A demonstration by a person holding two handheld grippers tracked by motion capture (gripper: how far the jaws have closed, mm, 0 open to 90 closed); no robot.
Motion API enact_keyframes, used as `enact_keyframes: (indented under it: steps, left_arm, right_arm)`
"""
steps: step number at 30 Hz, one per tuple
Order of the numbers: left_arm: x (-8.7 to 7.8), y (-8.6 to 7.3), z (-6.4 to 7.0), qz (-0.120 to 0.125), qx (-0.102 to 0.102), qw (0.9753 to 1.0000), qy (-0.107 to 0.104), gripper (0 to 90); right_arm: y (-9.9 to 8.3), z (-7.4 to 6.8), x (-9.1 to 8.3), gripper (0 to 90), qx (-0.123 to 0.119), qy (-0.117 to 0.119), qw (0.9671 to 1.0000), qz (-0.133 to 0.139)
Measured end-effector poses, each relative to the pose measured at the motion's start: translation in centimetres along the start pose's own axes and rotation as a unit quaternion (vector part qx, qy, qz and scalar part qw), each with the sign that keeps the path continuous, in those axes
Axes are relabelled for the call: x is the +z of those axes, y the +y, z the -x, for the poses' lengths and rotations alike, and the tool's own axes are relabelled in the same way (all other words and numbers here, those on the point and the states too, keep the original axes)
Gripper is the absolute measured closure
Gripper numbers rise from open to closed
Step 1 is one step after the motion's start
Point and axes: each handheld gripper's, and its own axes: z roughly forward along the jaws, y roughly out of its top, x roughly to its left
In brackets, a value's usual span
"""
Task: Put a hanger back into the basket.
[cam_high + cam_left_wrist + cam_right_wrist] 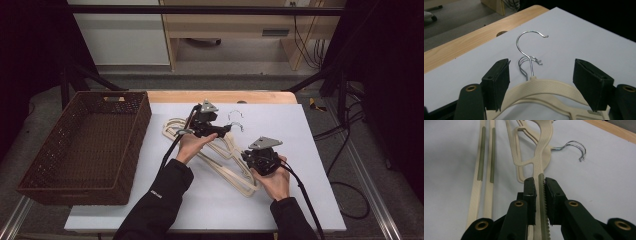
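Several cream plastic hangers [227,160] with metal hooks lie stacked on the white board [300,150]. My left gripper [224,131] is open, its jaws standing on either side of the top hanger's neck [541,86], just below its wire hook [524,47]; a second hook [534,60] lies behind. My right gripper [247,156] is shut on one arm of the top hanger [544,142], its pads [530,188] clamping the grey ridged strip on that arm. That arm is lifted slightly above the other hangers' bars [481,170].
A brown wicker basket [30,170] with nothing in it stands at the left, partly off the board. A strip of wooden table edge [220,96] runs behind the board. The board's right part [310,175] is bare.
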Motion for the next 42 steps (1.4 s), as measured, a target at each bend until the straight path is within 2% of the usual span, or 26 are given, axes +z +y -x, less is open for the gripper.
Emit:
enact_keyframes:
  steps: [2, 4, 10, 14, 17, 24, 29, 35, 42]
  left_arm:
    - [0.2, 0.2, 0.0, -0.007, 0.005, 1.0, 0.001, 30.9]
    - [0.8, 0.5, -0.1, -0.005, -0.005, 1.0, 0.002, 31.4]
    - [1.7, 0.6, 0.0, 0.003, -0.015, 0.9999, 0.001, 33.6]
    - [2.6, 0.6, 0.1, -0.017, -0.007, 0.9998, 0.008, 34.2]
    - [3.3, 0.4, -0.1, -0.015, -0.018, 0.9996, 0.014, 38.1]
    - [3.9, 0.0, -0.6, -0.026, -0.023, 0.9992, 0.018, 46.1]
    - [4.5, -0.4, -0.7, -0.033, -0.024, 0.9991, 0.013, 52.8]
    - [5.3, -1.0, -0.8, -0.039, -0.036, 0.9986, 0.005, 69.3]
    - [5.0, -0.8, -0.6, -0.038, -0.041, 0.9984, 0.008, 83.0]
  right_arm:
    - [0.0, 0.0, 0.0, 79.8, 0.005, 0.002, 1.0, -0.001]
    - [0.0, 0.0, -0.1, 79.8, 0.003, -0.002, 1.0, 0.0]
    - [0.0, 0.0, 0.0, 79.8, -0.002, -0.003, 1.0, 0.001]
    - [0.0, 0.0, -0.1, 79.8, 0.003, -0.003, 1.0, -0.002]
    - [0.0, -0.1, -0.2, 79.8, 0.002, -0.002, 1.0, -0.001]
    - [0.0, -0.1, -0.2, 79.8, -0.001, -0.004, 1.0, 0.0]
    - [-0.1, -0.1, -0.2, 79.8, -0.003, -0.001, 1.0, 0.001]
    - [-0.1, -0.3, -0.1, 79.8, -0.006, 0.004, 1.0, 0.001]
    - [-0.1, -0.3, -0.2, 79.8, -0.009, 0.003, 1.0, 0.0]
